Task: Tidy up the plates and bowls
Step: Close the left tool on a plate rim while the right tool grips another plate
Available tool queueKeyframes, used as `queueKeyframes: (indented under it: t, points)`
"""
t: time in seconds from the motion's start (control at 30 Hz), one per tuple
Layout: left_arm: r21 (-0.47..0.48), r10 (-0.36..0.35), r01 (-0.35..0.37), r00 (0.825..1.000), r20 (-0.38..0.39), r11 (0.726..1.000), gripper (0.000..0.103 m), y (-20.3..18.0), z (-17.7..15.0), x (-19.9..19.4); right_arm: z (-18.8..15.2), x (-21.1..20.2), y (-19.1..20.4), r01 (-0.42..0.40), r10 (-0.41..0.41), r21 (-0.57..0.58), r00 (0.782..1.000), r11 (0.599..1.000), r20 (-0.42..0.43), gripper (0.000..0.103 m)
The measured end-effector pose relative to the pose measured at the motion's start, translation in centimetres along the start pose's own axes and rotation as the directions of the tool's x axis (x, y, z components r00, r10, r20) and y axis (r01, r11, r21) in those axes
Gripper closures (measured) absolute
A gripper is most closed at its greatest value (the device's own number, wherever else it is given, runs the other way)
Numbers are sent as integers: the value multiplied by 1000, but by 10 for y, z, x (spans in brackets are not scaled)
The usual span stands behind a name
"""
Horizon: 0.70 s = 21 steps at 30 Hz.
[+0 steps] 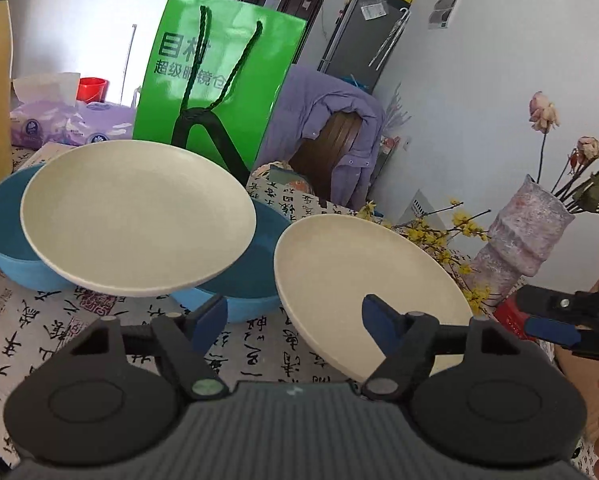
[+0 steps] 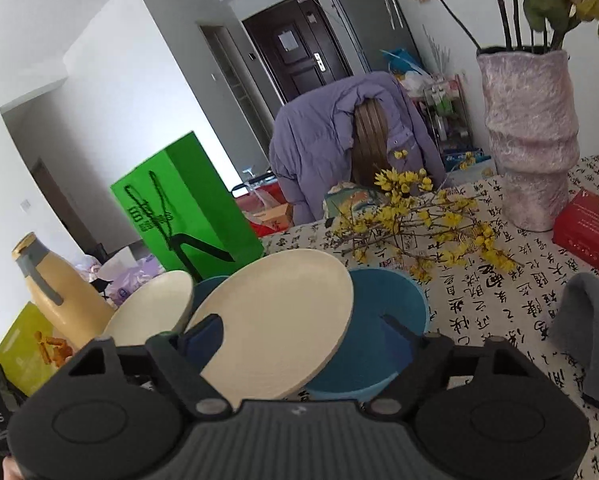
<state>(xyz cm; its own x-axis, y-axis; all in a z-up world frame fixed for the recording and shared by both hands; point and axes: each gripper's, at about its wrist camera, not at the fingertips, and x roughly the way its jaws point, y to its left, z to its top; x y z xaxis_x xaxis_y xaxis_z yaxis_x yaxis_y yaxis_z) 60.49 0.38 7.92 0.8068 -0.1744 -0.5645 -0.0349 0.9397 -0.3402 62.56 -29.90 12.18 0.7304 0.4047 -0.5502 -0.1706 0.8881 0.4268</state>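
Two cream plates and two blue bowls sit on a calligraphy-print tablecloth. In the left wrist view one cream plate (image 1: 139,216) rests tilted across the left blue bowl (image 1: 3,232) and the second blue bowl (image 1: 259,260). The other cream plate (image 1: 363,284) leans on that second bowl's right side. My left gripper (image 1: 295,320) is open and empty, just in front of the second bowl. My right gripper (image 2: 303,334) is open, its fingers to either side of the near cream plate (image 2: 275,320) and the blue bowl (image 2: 383,320). It shows in the left view at far right (image 1: 555,320).
A green paper bag (image 1: 215,92) stands behind the bowls, with tissue packs (image 1: 71,120) to its left. A textured pink vase (image 2: 531,136), yellow flower branches (image 2: 411,216) and a red box (image 2: 583,232) sit to the right. A yellow bottle (image 2: 59,292) stands at left, grey cloth (image 2: 587,320) at right.
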Motion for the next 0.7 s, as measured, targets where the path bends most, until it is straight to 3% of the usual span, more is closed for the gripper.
queueKeyframes:
  t: [0.1, 0.23, 0.33, 0.4, 0.5, 0.7]
  points:
    - [-9, 22, -23, 1000, -21, 1000, 38, 1, 5, 20, 6, 43, -10, 44, -44, 1, 998, 999, -52, 41]
    - [-19, 7, -8, 999, -40, 1000, 48, 2, 6, 34, 5, 82, -19, 64, -63, 8, 993, 998, -97, 50]
    - [-16, 10, -11, 999, -42, 1000, 65, 2, 5, 41, 3, 94, -23, 59, -57, 16, 993, 998, -102, 59]
    - [-17, 3, -4, 999, -45, 1000, 76, 0, 6, 43, 2, 100, -27, 56, -53, 29, 992, 998, -111, 74]
    - [-22, 15, -16, 999, -45, 1000, 83, -3, 7, 45, 2, 102, -30, 32, -27, 42, 993, 999, -114, 87]
    - [-40, 34, -36, 998, -46, 999, 91, -4, 7, 40, 4, 97, -27, 43, -39, 28, 994, 999, -104, 89]
